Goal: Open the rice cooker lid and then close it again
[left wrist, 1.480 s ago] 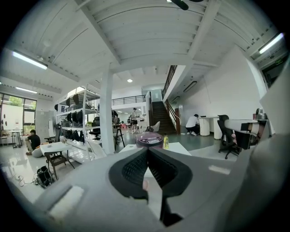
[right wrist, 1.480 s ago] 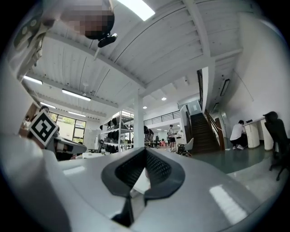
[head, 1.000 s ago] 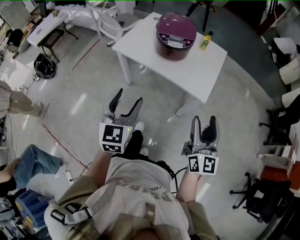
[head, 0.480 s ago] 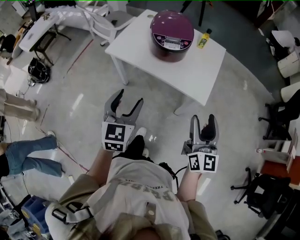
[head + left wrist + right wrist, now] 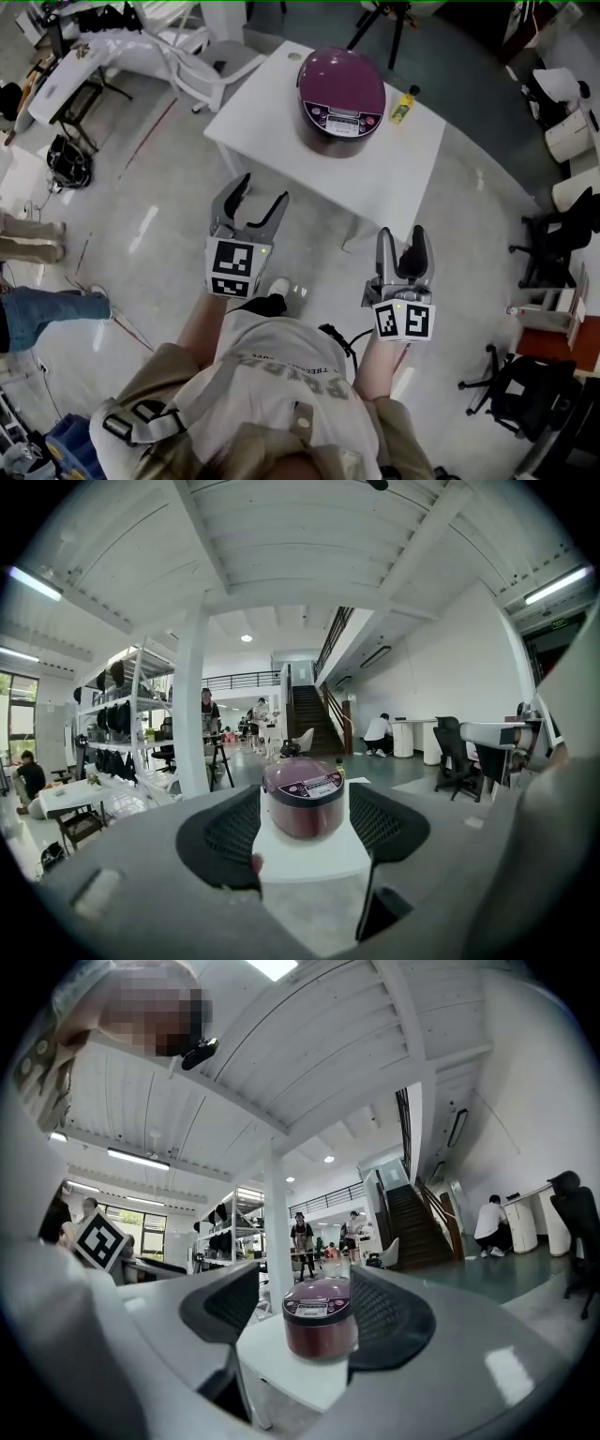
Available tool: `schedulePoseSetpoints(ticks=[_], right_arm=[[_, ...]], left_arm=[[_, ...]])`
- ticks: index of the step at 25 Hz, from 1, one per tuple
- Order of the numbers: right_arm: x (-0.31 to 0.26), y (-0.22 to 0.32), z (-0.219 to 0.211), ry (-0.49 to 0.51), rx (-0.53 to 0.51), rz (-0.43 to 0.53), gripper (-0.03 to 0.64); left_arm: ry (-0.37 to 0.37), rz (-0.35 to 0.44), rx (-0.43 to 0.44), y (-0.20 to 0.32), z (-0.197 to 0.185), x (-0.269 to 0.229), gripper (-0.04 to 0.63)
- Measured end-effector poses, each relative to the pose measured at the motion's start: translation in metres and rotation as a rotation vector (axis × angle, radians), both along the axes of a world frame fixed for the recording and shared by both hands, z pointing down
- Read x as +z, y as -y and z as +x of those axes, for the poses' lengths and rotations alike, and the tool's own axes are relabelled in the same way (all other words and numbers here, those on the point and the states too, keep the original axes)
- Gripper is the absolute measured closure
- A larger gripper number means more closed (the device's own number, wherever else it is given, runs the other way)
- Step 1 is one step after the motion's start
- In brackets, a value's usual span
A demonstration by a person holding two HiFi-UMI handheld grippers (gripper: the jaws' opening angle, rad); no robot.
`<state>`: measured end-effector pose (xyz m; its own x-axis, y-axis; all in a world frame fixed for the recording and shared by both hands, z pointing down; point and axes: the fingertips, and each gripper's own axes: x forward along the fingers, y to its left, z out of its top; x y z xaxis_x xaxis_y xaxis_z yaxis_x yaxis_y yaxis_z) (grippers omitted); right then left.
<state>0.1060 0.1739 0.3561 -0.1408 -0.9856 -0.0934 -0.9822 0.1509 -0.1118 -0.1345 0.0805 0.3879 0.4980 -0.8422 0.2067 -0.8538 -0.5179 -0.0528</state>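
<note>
Left gripper (image 5: pixel 262 190): released, jaws apart with nothing between them; we hold it out in front of us, empty.
Right gripper (image 5: pixel 404 234): also released, jaws apart and empty, level with the left one and beside it.
Floor (image 5: pixel 314 230): a bare stretch lies ahead of both grippers, between them and the worktop.
Worktop (image 5: pixel 380 178): white, ahead of both grippers and well apart from them; neither gripper is over its near edge.
Cooker (image 5: pixel 342 89): stands on the worktop's far half, ahead of the left gripper and ahead and a little left of the right one. Each gripper view shows it between that gripper's jaws, but far off and untouched.
Lid (image 5: pixel 339 67): purple, lying flat and closed on the cooker, panel side turned toward the grippers.
Bottle (image 5: pixel 404 105): small and yellow, just beside the cooker, on its right as seen from the grippers.
Done so far: nothing, as we judge it; the lid is shut and no gripper is near it.
Left to do: bring a gripper up to the cooker and free the lid's catch, which we cannot make out from here. Then we raise the lid and press it closed again.
</note>
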Motion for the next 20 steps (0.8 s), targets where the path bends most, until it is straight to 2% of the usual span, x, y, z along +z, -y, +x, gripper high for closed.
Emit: schedulePoseSetpoints(ticks=[10, 20], right_arm=[[0.002, 0.057, -0.011, -0.042, 0.006, -0.019, 0.336], [0.019, 0.091, -0.005, -0.058, -0.011, -0.088, 0.336]], left_arm=[[0.001, 0.020, 0.034, 0.057, -0.008, -0.003, 0.290], [0.008, -0.043, 0.062, 0.083, 0.008, 0.022, 0.290]])
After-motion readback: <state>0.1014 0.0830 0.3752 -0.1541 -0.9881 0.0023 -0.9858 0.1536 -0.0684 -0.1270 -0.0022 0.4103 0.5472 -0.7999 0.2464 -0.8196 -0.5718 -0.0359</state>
